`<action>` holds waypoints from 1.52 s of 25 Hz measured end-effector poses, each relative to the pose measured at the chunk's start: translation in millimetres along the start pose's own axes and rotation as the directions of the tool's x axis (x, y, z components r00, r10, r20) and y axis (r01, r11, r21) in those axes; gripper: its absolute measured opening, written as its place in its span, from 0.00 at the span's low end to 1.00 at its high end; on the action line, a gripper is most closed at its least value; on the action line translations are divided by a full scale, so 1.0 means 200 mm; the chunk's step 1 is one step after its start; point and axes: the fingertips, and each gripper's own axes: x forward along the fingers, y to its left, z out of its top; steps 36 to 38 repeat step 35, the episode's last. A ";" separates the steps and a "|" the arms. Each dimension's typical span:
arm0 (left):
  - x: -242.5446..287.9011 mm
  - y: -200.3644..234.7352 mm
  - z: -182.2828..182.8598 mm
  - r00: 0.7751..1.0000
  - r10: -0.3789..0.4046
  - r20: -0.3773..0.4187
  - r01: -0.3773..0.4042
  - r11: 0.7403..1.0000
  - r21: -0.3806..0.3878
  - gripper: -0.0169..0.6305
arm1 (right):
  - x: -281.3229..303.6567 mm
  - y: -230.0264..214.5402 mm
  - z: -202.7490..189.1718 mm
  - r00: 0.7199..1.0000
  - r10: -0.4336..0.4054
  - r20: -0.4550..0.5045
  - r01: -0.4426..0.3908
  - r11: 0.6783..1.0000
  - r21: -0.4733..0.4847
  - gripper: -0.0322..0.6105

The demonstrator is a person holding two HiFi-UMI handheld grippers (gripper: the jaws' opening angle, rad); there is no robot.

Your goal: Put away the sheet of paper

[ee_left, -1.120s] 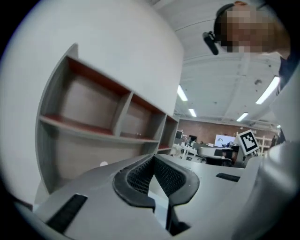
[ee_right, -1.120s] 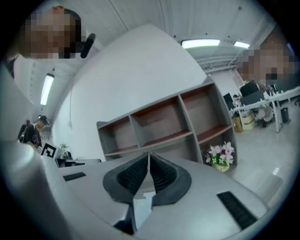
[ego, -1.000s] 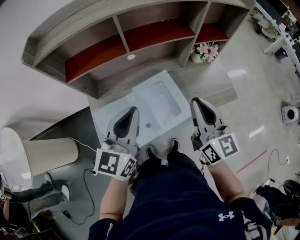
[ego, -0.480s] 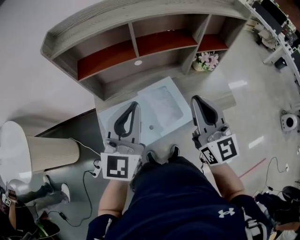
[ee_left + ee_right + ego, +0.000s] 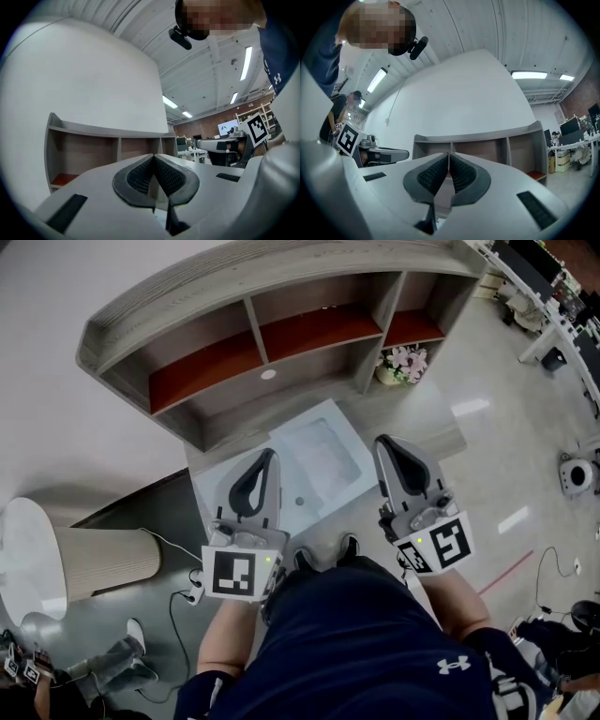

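Note:
A pale sheet of paper [image 5: 321,448] lies flat on a low white table [image 5: 217,482] in front of a curved grey shelf unit [image 5: 234,343] with three open compartments. My left gripper [image 5: 272,455] hovers over the table just left of the sheet, with its jaws shut and nothing between them [image 5: 153,157]. Level with the sheet's right edge, my right gripper [image 5: 382,441] is also shut and empty [image 5: 448,153]. Both gripper views look toward the shelf unit [image 5: 89,145] [image 5: 487,143].
A pot of pink flowers [image 5: 401,362] stands on the floor at the shelf's right end. A white round-topped stand [image 5: 66,554] is at the left, with cables [image 5: 183,592] on the floor beside it. Desks and equipment [image 5: 553,306] line the far right.
The left gripper has rolled so its marker cube faces up, and shifted slightly right. The view has drifted a little. Both grippers stay shut over the table.

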 end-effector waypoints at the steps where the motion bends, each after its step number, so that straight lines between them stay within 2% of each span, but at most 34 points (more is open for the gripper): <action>1: 0.01 0.00 0.00 1.000 -0.003 -0.004 0.003 1.000 -0.001 0.05 | 0.00 0.00 0.00 1.000 0.003 -0.001 -0.003 1.000 -0.001 0.08; 5: 0.03 -0.01 -0.02 1.000 -0.010 -0.008 0.010 1.000 -0.018 0.05 | 0.00 -0.02 -0.01 1.000 0.002 -0.017 -0.002 1.000 0.007 0.08; 10: 0.04 0.00 -0.06 0.999 -0.025 -0.031 0.025 1.000 0.001 0.05 | 0.01 -0.04 -0.03 1.000 0.003 -0.031 -0.002 1.000 0.027 0.08; 22: 0.08 0.01 -0.20 0.995 -0.037 -0.097 0.032 0.998 -0.052 0.05 | 0.02 -0.09 -0.14 0.997 -0.014 -0.070 0.020 0.997 0.076 0.08; 38: 0.10 0.02 -0.22 0.993 -0.037 -0.114 0.031 0.998 -0.060 0.05 | 0.04 -0.11 -0.16 0.997 -0.018 -0.081 0.025 0.996 0.091 0.08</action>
